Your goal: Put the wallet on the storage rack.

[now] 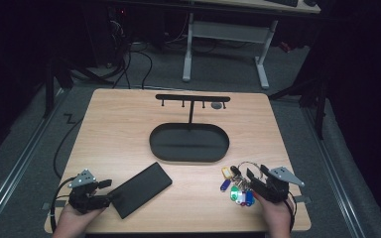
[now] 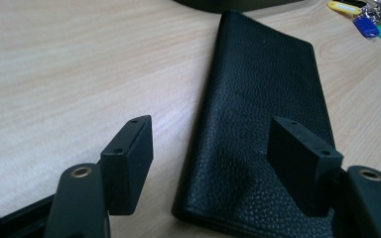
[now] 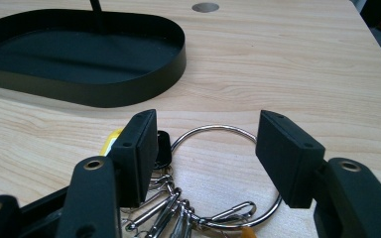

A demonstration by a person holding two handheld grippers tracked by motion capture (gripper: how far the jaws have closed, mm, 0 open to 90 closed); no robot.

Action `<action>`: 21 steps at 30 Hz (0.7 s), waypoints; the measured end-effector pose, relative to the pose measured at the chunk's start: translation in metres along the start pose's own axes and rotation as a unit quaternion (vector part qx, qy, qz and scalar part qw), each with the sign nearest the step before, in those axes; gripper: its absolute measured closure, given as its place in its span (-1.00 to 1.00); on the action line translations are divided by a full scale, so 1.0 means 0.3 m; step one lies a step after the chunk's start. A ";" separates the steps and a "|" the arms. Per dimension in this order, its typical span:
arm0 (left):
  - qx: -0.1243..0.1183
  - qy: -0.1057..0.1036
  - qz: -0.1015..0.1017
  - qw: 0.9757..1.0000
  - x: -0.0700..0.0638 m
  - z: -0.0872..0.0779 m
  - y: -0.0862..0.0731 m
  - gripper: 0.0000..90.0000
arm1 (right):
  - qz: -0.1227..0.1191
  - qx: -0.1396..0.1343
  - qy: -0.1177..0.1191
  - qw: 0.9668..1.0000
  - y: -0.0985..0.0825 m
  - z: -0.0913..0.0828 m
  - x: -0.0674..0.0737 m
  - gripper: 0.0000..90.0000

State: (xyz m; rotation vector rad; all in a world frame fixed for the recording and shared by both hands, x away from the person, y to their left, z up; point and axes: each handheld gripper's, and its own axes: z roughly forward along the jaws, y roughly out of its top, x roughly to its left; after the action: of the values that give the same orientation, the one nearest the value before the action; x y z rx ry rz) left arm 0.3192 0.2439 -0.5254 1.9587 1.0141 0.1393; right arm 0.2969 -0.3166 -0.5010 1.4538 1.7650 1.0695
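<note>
Black oval tray (image 1: 189, 151) lies bare; both tongs gape, left (image 1: 103, 191) over wallet (image 1: 140, 189), right (image 1: 248, 179) over key ring (image 3: 218, 173).

The tabletop (image 1: 119, 124) is seen in pale wood grain. The wallet (image 2: 263, 124) is shown in black, with a pebbled leather texture. The tray (image 3: 104, 94) and its hook stand (image 1: 192, 99) are finished in matt black. Yellow, blue, green and white tags (image 1: 235, 191) are carried on a silver ring (image 3: 218, 173). Black fingers (image 3: 139, 153) are seen on both grippers.
</note>
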 end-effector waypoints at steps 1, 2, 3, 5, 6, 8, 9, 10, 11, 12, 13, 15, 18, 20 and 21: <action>0.003 0.001 -0.001 1.000 0.001 0.002 -0.001 -0.23 | 0.001 0.001 0.001 1.000 0.000 0.000 -0.003 -0.07; 0.004 0.001 -0.001 1.000 0.001 0.004 -0.002 -0.23 | 0.000 0.001 0.001 1.000 -0.001 0.000 -0.005 -0.07; 0.006 0.001 -0.002 1.000 0.001 0.006 -0.002 -0.23 | 0.002 0.001 0.001 1.000 -0.001 0.000 -0.005 -0.07; 0.009 -0.001 0.001 1.000 -0.002 0.009 -0.002 -0.22 | 0.002 0.002 0.003 1.000 -0.002 0.002 -0.004 -0.07; 0.011 -0.002 0.004 1.000 -0.004 0.012 -0.003 -0.22 | 0.004 0.004 0.003 1.000 -0.002 0.004 -0.001 -0.07; 0.016 0.001 0.008 1.000 -0.008 0.018 -0.004 -0.22 | 0.001 0.005 0.003 1.000 -0.002 0.007 0.002 -0.07; 0.019 0.001 0.009 1.000 -0.008 0.020 -0.004 -0.22 | -0.002 0.005 0.004 1.000 -0.002 0.008 0.004 -0.07; 0.020 0.000 0.008 1.000 -0.007 0.021 -0.005 -0.22 | -0.002 0.007 0.005 1.000 -0.002 0.009 0.005 -0.07; 0.020 -0.002 0.006 1.000 -0.005 0.021 -0.005 -0.22 | -0.002 0.007 0.005 1.000 -0.002 0.010 0.007 -0.07; 0.020 -0.005 0.005 1.000 -0.003 0.022 -0.006 -0.22 | -0.002 0.009 0.006 1.000 -0.002 0.011 0.008 -0.07; 0.020 -0.011 0.000 1.000 -0.001 0.023 -0.007 -0.21 | -0.004 0.009 0.006 1.000 -0.001 0.011 0.008 -0.07; 0.022 -0.016 -0.004 1.000 0.002 0.026 -0.009 -0.21 | -0.007 0.011 0.004 1.000 -0.001 0.013 0.008 -0.08; 0.022 -0.018 -0.008 1.000 0.005 0.028 -0.010 -0.21 | -0.005 0.012 0.006 1.000 -0.003 0.016 0.006 -0.08; 0.021 -0.021 -0.010 0.999 0.005 0.030 -0.011 -0.20 | -0.005 0.012 0.007 1.000 -0.003 0.016 0.007 -0.08; 0.022 -0.025 -0.011 0.999 0.005 0.032 -0.012 -0.20 | -0.005 0.012 0.008 1.000 -0.003 0.016 0.008 -0.08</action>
State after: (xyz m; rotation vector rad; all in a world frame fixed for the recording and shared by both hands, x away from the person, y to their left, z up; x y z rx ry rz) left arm 0.3224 0.2395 -0.5342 1.9808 1.0132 0.0572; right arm 0.3000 -0.3135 -0.5040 1.4529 1.8003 1.0598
